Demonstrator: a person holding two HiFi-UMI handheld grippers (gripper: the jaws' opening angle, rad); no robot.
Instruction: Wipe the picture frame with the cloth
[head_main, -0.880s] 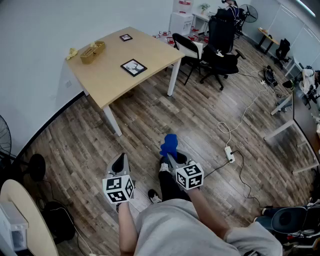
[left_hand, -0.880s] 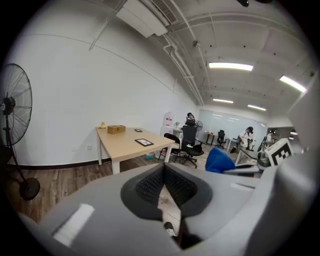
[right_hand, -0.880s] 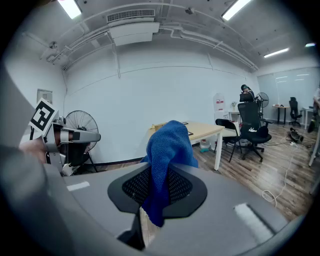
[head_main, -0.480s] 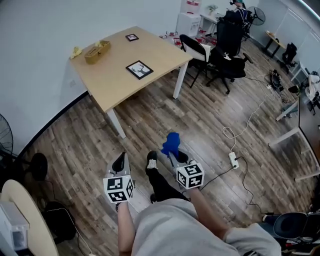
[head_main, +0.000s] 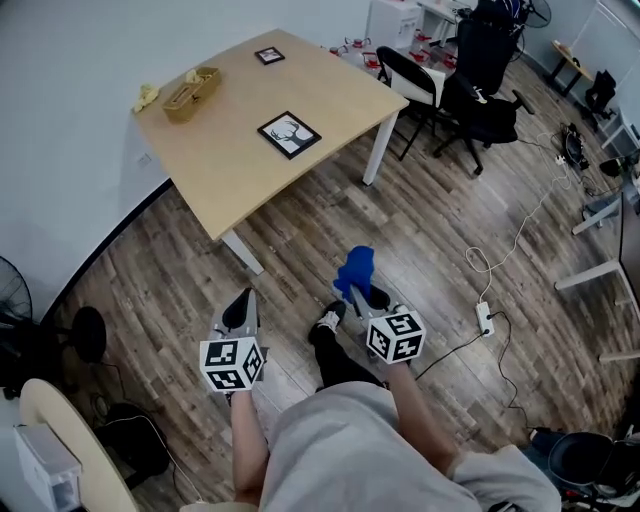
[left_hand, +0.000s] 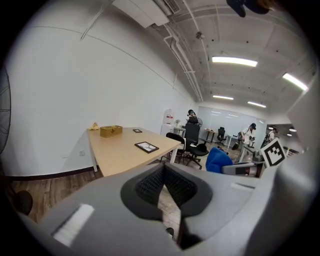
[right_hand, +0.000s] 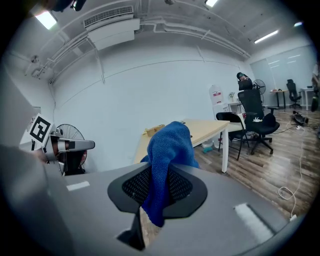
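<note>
Clamping cloth (right_hand: 170, 142), right gripper (head_main: 358, 298), left gripper (left_hand: 164, 171) closed

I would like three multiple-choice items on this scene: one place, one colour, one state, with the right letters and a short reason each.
1. Where is the nearer picture frame? A. on a shelf B. on the table C. in a sink
2. What colour is the cloth? A. blue B. red C. white
3. The right hand-held gripper is A. open, empty B. shut on the cloth C. shut on a cup
Answers: 1 B, it lies flat on the table. 2 A, it looks blue in the head view. 3 B, the cloth is pinched between its jaws.
</note>
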